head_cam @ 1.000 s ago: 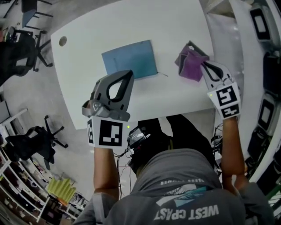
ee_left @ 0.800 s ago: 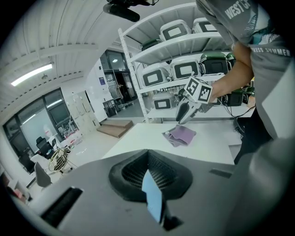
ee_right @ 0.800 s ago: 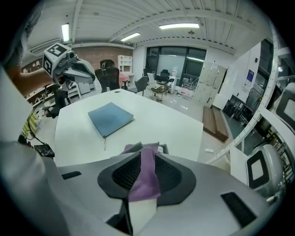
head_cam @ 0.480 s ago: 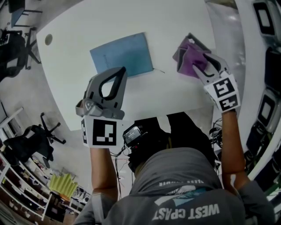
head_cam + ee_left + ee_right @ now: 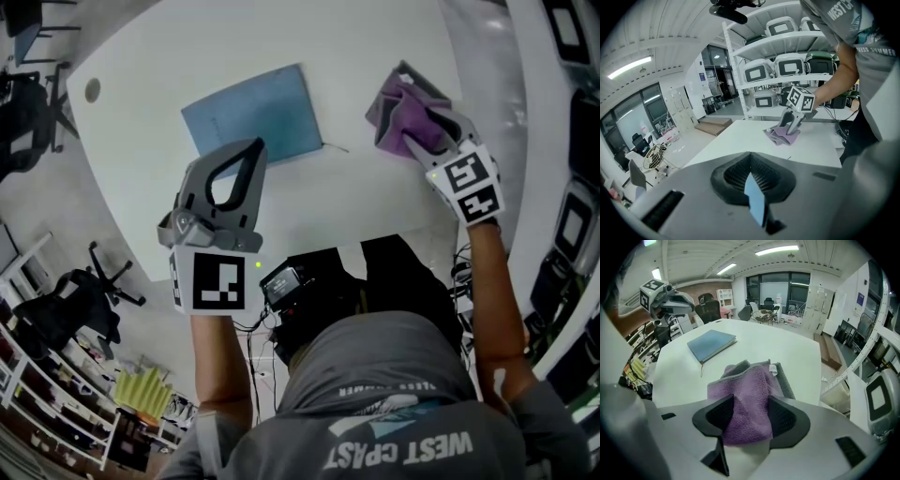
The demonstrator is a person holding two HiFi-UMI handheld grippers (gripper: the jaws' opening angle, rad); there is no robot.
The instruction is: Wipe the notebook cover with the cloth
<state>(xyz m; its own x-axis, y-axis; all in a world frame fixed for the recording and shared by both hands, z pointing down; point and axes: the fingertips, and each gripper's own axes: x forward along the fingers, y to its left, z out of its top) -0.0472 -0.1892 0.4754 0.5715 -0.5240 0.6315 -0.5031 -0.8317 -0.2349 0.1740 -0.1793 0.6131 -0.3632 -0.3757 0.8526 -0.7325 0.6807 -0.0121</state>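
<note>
A blue notebook lies closed on the white table, also in the right gripper view. To its right sits a crumpled purple and grey cloth. My right gripper points steeply down onto the cloth. Its jaws have just been opening and now stand wide, with the purple cloth bunched between the two pads. My left gripper hovers over the near edge of the notebook, jaws shut and empty. From the left gripper view the cloth shows under the right gripper.
The table's near edge runs just in front of both grippers. A round cable hole sits at the table's far left. Shelves with grey cases line the right side. Office chairs stand on the floor to the left.
The right gripper has come down onto the cloth and its jaws have opened around it. The left gripper has sunk a little over the notebook's near edge.
</note>
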